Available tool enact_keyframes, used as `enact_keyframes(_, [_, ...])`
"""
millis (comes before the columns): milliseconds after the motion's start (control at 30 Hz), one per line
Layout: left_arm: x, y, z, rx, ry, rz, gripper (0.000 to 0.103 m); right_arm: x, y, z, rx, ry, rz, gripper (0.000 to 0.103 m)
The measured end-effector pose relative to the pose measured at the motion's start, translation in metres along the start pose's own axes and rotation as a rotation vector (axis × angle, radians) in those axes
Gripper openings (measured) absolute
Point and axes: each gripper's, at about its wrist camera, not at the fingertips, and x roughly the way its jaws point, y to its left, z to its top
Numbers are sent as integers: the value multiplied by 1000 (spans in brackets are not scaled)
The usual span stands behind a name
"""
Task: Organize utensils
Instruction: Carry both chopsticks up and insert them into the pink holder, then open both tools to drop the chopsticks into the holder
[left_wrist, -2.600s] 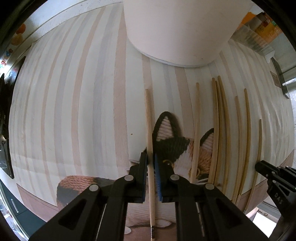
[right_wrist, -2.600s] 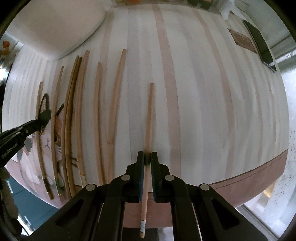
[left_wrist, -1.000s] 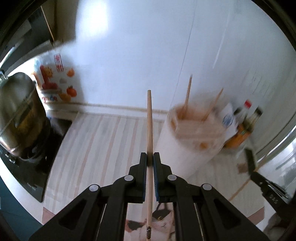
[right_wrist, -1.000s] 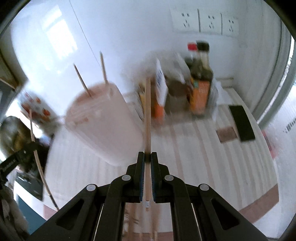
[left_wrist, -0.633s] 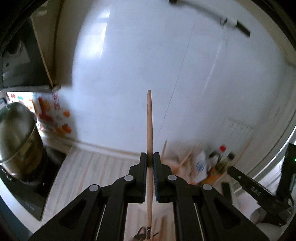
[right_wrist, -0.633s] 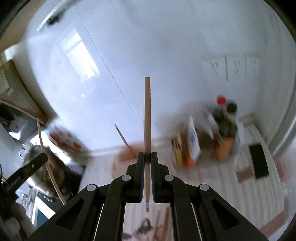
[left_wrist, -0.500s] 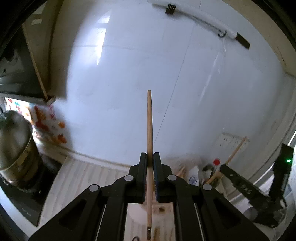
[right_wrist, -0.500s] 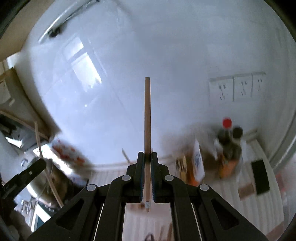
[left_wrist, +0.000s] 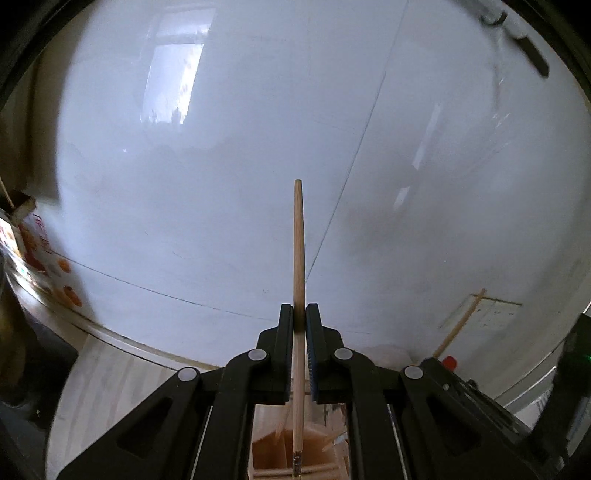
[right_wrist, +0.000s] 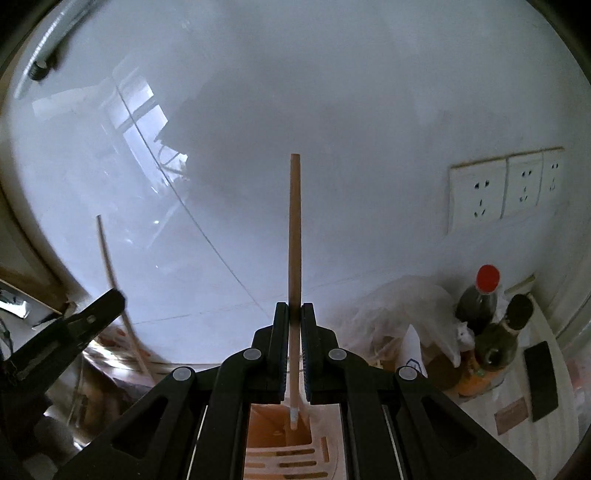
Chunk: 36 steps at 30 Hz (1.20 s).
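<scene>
Left wrist view: the left gripper (left_wrist: 299, 325) is clamped on a wooden chopstick (left_wrist: 298, 258) that runs up the middle of the frame, its lower end above the utensil holder (left_wrist: 273, 454) at the bottom edge. Right wrist view: the right gripper (right_wrist: 294, 321) is closed on a second chopstick (right_wrist: 295, 240), centre frame, whose lower tip sits over a holder compartment (right_wrist: 280, 428). Sauce bottles (right_wrist: 487, 325) stand at lower right, beneath wall sockets (right_wrist: 506, 188).

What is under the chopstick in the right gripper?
Under the chopstick, clamped in the right gripper, is an orange-lined compartment of the utensil holder, with slotted sections in front. The compartment's bottom is not visible, and the gripper hides the holder's sides.
</scene>
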Motion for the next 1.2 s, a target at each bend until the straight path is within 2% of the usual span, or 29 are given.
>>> enact_keyframes(267, [30,4,-26,47,-2,16,4,23,-2,-18,7,31,6,7])
enact_keyframes(467, [38,3,-39,96,2,34,4,14,-1,-27,-7,32,9,7])
enact_keyframes(767, [36,9,-51,92,32,34,4,9,1,-36,-28,38,9,7])
enact_keyframes(867, [30,8,-55,102,57,20,5,13,2,-40,-44,71,20,7])
enact_keyframes(967, [18,4,-53,123,103,15,11,25,3,-43,-64,171,54,7])
enact_keyframes(1033, [4,3,-51,138,108,34,19,22,1,-43,-57,188,58,12])
enact_keyframes(1067, [-6,4,-50,144,101,44,35,17,-3,-42,-47,178,63,16])
enact_keyframes(1100, [-17,5,-50,140,93,63,63,12,-6,-41,-37,165,66,26])
enact_keyframes(1133, [-25,9,-52,129,90,86,75,5,-9,-40,-32,156,62,33])
enact_keyframes(1167, [-37,15,-53,116,84,111,86,-1,-11,-40,-25,151,59,34])
enact_keyframes(1200, [-44,18,-56,113,81,121,86,-7,-14,-42,-20,148,59,35])
